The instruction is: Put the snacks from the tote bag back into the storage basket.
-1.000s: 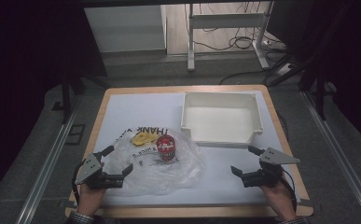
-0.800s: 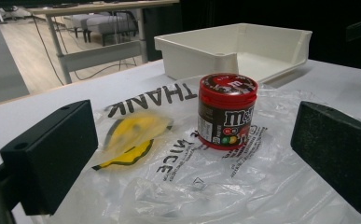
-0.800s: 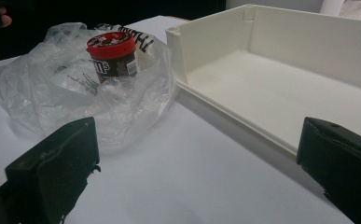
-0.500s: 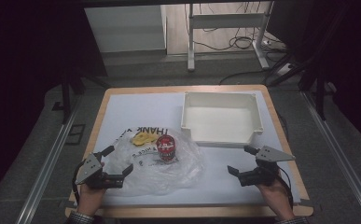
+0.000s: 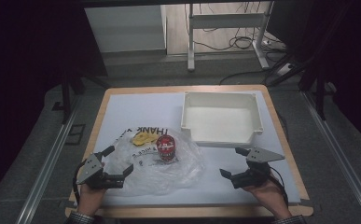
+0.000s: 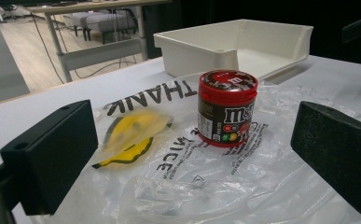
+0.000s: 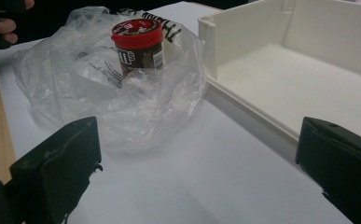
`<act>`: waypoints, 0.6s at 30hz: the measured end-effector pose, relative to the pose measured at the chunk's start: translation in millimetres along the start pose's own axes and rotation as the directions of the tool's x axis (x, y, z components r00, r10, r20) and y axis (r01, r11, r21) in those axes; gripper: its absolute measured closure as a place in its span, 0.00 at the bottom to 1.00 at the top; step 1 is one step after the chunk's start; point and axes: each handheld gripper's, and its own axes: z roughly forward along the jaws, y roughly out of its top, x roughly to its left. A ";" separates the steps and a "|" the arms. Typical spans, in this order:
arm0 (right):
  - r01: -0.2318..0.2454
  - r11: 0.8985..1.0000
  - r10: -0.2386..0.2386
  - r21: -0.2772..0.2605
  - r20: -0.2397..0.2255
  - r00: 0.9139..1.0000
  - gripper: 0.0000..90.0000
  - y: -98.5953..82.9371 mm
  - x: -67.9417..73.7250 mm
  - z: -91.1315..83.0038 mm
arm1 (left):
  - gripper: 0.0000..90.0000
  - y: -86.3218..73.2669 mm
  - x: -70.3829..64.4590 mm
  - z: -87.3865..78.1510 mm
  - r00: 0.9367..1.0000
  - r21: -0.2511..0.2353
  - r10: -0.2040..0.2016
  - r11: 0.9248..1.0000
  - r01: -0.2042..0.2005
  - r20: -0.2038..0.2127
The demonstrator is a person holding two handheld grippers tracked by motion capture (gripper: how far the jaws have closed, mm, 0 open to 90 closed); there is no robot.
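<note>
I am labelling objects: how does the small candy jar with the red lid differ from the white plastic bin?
The red-lidded candy jar is small, round, dark and closed; the white plastic bin is large, rectangular, open and empty. The jar stands on the clear plastic bag, the bin on the table. Both are upright.

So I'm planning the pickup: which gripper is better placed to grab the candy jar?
Left. The left gripper sits open at the plastic bag, nearer the candy jar than the right gripper.
</note>
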 end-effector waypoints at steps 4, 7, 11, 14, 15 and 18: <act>-0.008 1.000 0.008 0.000 -0.004 1.000 0.02 1.0 -0.2 1.7 | 0.00 0.1 -0.1 -0.1 1.000 0.000 0.001 1.000 -0.001 0.000; 0.006 1.000 -0.006 0.000 -0.001 1.000 0.03 3.1 0.7 2.6 | 0.00 0.2 -0.2 0.0 1.000 0.001 0.002 1.000 -0.002 -0.001; 0.010 1.000 -0.010 -0.010 -0.013 1.000 0.05 4.9 1.8 5.8 | 0.00 0.1 -0.1 -0.1 1.000 0.001 0.002 1.000 -0.002 -0.002; 0.005 1.000 -0.005 -0.012 -0.005 1.000 0.06 7.0 2.7 7.9 | 0.00 0.1 -0.2 -0.1 1.000 0.001 0.002 1.000 -0.002 -0.003; 0.005 1.000 -0.005 -0.012 -0.005 1.000 0.06 7.0 2.7 7.9 | 0.00 0.1 -0.2 -0.1 1.000 0.001 0.002 1.000 -0.002 -0.003; 0.015 1.000 -0.015 -0.014 -0.017 1.000 0.06 10.3 3.7 11.1 | 0.00 0.3 -0.3 -0.2 1.000 0.003 0.003 1.000 -0.003 -0.003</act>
